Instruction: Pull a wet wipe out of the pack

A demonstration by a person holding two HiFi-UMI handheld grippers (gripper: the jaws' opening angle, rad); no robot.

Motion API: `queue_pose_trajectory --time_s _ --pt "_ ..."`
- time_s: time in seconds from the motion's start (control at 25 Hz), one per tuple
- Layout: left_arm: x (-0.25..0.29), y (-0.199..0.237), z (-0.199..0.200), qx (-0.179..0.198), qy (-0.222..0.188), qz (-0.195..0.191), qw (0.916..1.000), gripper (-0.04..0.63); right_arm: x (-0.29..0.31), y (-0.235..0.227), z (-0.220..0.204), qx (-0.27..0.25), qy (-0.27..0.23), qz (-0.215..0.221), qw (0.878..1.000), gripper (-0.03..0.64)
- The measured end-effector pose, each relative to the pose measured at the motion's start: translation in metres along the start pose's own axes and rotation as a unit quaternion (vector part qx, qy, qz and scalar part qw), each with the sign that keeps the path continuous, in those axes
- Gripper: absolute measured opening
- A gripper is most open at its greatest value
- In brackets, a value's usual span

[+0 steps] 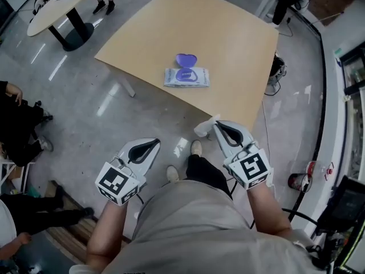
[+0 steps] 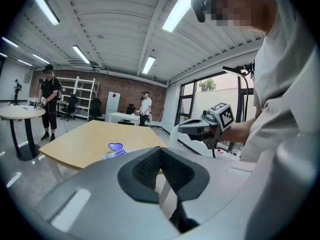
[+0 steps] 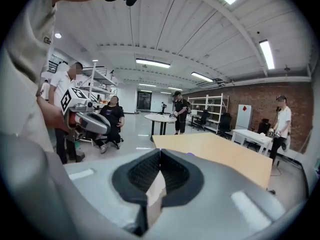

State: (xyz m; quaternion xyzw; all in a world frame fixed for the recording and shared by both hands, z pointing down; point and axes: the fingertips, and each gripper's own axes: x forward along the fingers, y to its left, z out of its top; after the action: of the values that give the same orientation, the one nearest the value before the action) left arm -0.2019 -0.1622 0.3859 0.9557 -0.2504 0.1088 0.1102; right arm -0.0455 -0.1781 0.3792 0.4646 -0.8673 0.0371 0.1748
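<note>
No words or numbers can be read. The print on the wipes pack on the bench is too small, and the marker cubes show only black-and-white squares.

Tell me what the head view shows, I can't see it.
The right gripper pinches a white wet wipe in its jaws, held off the tan table where the white pack lies, purple lid open. The left gripper is shut, empty.

left tool + right tool: 2 | wipe pack: 1 | loose wipe: 1 | tan table: 1
</note>
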Motion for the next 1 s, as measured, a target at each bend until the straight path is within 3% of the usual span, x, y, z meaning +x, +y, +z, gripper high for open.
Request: queue_pose_trajectory --time_s 0.4,0.64,1.0 --pt "-0.032 -0.063 0.003 0.008 -0.025 -0.016 0.9995 0.005 -0.061 0.058 0.009 -0.028 0.001 0.021 0.999 0.002" --pt "-0.025 -0.107 0.012 0.016 -0.028 -0.007 0.9995 0.005 -0.111 0.059 0.009 -0.034 -0.013 0.037 0.999 0.002" --pt "0.007 -0.219 0.014 0.024 -0.032 0.01 0.9992 0.005 -0.203 0.048 -0.025 -0.041 -0.04 0.074 0.996 0.002"
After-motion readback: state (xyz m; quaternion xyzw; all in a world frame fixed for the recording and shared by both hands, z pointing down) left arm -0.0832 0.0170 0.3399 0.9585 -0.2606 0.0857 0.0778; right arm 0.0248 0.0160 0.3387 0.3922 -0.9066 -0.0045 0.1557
